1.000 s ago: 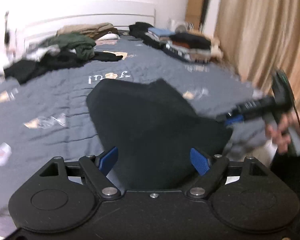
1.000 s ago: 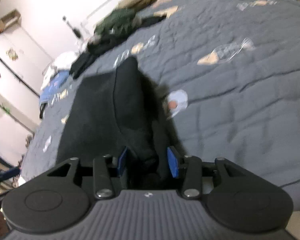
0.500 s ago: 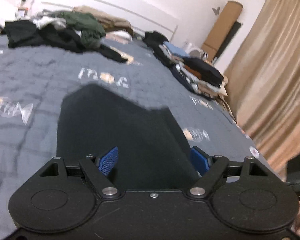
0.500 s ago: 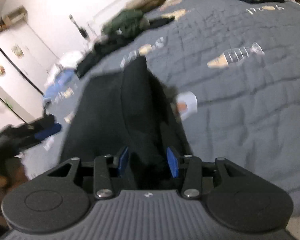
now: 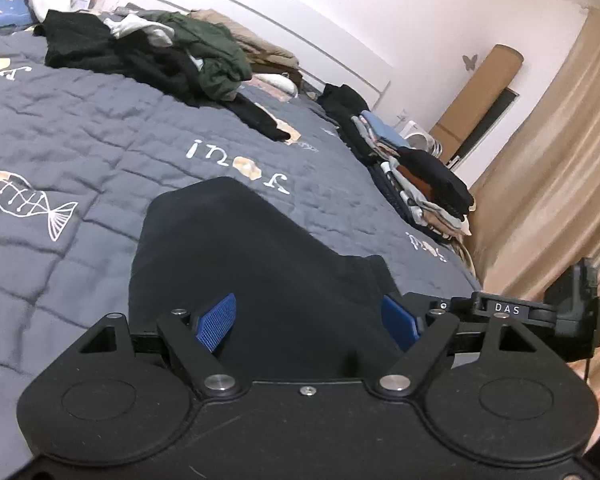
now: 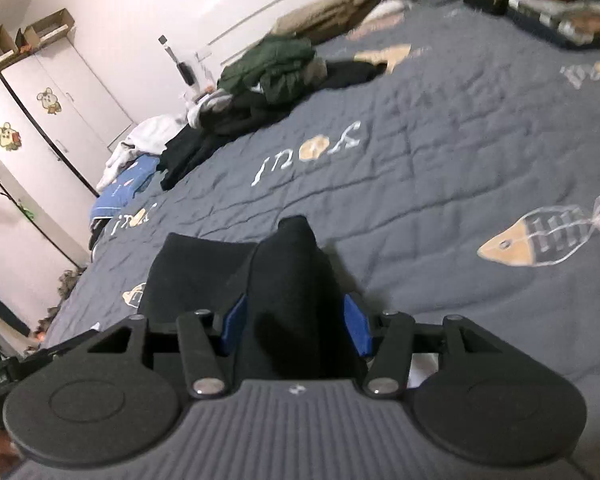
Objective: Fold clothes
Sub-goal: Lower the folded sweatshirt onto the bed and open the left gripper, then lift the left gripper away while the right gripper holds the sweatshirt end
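On a grey quilted bedspread (image 5: 100,128) printed with fish skeletons, a black, soft, half-folded garment (image 5: 236,264) lies flat near the bed's edge, under both of my tools. My left gripper (image 5: 308,320) hovers over the garment's near end with its blue pads spread wide and nothing clamped between them — cloth lies below, not in the grip. My right gripper (image 6: 294,324) straddles a raised black ridge of the same garment (image 6: 288,276); its jaws are opening, and the fold sits between the pads, which appear to stand just clear of it.

The risk, as I judge it: the ridge is soft and stands up only loosely, so once released it may slump or spring open and undo the crease. If either pad drags as I withdraw, the limp cloth could slide across the smooth quilt and skew the fold.

Beyond, a heap of unfolded dark and green clothes (image 5: 172,52) waits near the headboard, and a folded stack (image 5: 420,184) sits by the beige curtain (image 5: 548,184).

Legible writing: "DAS" on the right tool's arm (image 5: 507,309) in the left view; the quilt's white script reads roughly "jnoi", upside down.
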Demonstrator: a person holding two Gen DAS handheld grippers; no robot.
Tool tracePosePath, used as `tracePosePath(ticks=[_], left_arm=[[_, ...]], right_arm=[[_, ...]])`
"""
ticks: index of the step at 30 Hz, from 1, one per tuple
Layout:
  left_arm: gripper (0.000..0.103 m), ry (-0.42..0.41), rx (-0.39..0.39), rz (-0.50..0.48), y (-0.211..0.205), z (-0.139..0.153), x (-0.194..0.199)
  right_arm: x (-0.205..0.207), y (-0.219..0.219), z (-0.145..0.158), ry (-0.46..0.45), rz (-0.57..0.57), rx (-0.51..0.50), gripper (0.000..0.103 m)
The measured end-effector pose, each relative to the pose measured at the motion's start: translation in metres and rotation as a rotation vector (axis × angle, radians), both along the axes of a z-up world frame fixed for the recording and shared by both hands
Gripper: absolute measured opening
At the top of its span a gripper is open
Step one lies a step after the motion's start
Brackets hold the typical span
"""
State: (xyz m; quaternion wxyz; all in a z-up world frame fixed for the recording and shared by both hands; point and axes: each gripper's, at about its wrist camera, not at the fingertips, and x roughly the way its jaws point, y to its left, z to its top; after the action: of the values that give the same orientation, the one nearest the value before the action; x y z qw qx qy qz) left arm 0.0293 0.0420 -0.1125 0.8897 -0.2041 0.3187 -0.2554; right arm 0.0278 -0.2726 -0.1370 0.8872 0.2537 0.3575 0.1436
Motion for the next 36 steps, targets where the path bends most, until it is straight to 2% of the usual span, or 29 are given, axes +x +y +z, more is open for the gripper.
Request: tracePosePath(ticks=[3,7,10,12,15,17,18,19,23,27,29,31,32,35,36], left_arm=[[0.079,-0.008,0.020,0.010,0.001,-0.001,0.003],[0.079,0.000,-0.007,0.022,0.003,-0.002,0.004],[0.080,-0.029,0.030,0.034,0.001,-0.002,0.001],[0.080,-0.050,0.056,0.050,0.000,-0.003,-0.001],[0.080,-0.062,0.066,0.063,-0.001,-0.004,-0.003],[0.080,-0.066,0.067,0.067,0.000,-0.003,-0.004],[0.080,-0.068,0.067,0.068,0.000,-0.003,-0.004],[0.080,-0.069,0.065,0.070,0.001,-0.002,-0.005],[0.080,-0.077,0.017,0.075,0.013,0.009,-0.008],[0.080,-0.104,-0.062,0.044,0.034,0.031,-0.017],[0.081,-0.119,-0.114,0.040,0.046,0.042,-0.025],[0.089,-0.123,-0.162,0.025,0.054,0.049,-0.030],[0.089,-0.116,-0.166,0.022,0.055,0.050,-0.031],[0.089,-0.061,-0.122,0.031,0.051,0.042,-0.026],[0.089,-0.030,-0.076,0.042,0.045,0.036,-0.023]], right_arm=[[0.000,-0.006,-0.013,0.004,-0.021,0.090,0.056],[0.002,-0.007,-0.016,-0.019,-0.036,0.135,0.057],[0.005,-0.004,-0.016,-0.054,-0.031,0.193,0.057],[0.005,0.001,-0.016,-0.067,-0.018,0.196,0.057],[0.005,0.007,-0.020,-0.082,-0.018,0.148,0.055],[0.004,0.008,-0.023,-0.070,-0.026,0.159,0.039],[0.004,0.008,-0.022,-0.071,-0.030,0.159,0.020],[0.001,0.010,-0.018,-0.090,-0.029,0.149,0.012],[-0.017,0.029,0.019,-0.241,0.044,0.077,0.009],[-0.043,0.073,0.050,-0.365,0.266,-0.019,0.009],[-0.052,0.099,0.050,-0.376,0.381,-0.089,0.009],[-0.057,0.122,0.042,-0.362,0.464,-0.174,0.009],[-0.059,0.131,0.036,-0.354,0.494,-0.210,0.009],[-0.065,0.156,0.022,-0.340,0.588,-0.331,0.010],[-0.068,0.162,0.020,-0.348,0.608,-0.373,0.010]])
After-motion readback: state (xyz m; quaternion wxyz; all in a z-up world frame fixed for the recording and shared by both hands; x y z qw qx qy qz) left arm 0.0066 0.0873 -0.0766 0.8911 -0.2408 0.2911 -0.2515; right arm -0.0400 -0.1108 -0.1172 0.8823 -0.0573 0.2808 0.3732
